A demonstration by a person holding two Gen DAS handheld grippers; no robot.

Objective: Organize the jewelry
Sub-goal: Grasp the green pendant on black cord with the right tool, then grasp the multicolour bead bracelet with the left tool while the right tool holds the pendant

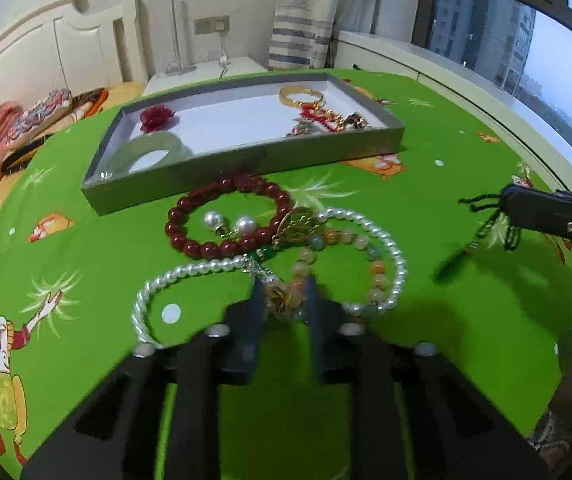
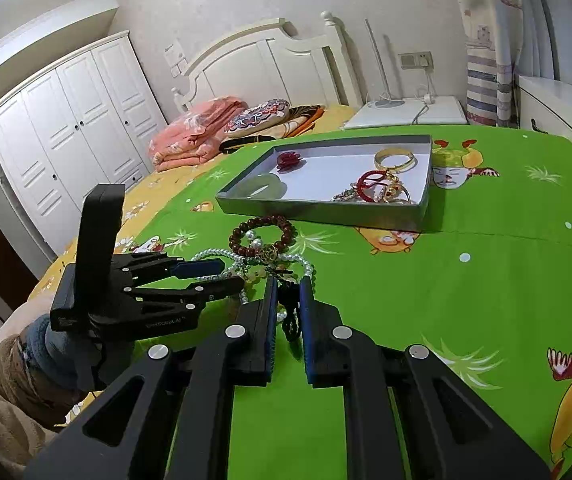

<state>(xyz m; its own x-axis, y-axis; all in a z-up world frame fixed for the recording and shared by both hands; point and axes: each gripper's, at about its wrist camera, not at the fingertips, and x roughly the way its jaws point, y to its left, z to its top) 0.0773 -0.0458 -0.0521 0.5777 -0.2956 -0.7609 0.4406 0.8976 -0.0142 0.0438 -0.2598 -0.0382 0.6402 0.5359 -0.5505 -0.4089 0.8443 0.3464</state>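
A grey tray (image 1: pixel 245 160) (image 2: pixel 318 210) holds a jade bangle (image 1: pixel 145 152), a red flower (image 1: pixel 155 116), a gold bangle (image 1: pixel 300 96) and a tangle of red and gold pieces (image 1: pixel 326 120). In front of it lie a dark red bead bracelet (image 1: pixel 189 240), two pearl earrings (image 1: pixel 229 224), a pearl necklace (image 1: pixel 189 272) and a pastel bead bracelet (image 1: pixel 370 264). My left gripper (image 1: pixel 286 300) is shut on the pastel bracelet's gold charm. My right gripper (image 2: pixel 288 300) is shut on a black cord piece (image 2: pixel 290 320) (image 1: pixel 486 220), held above the cloth.
The green cartoon cloth (image 1: pixel 446 340) covers the table. A bed with pink blanket (image 2: pixel 193 132) and pillows lies to the left, a white nightstand (image 2: pixel 406 112) behind, a window ledge (image 1: pixel 486 92) at right.
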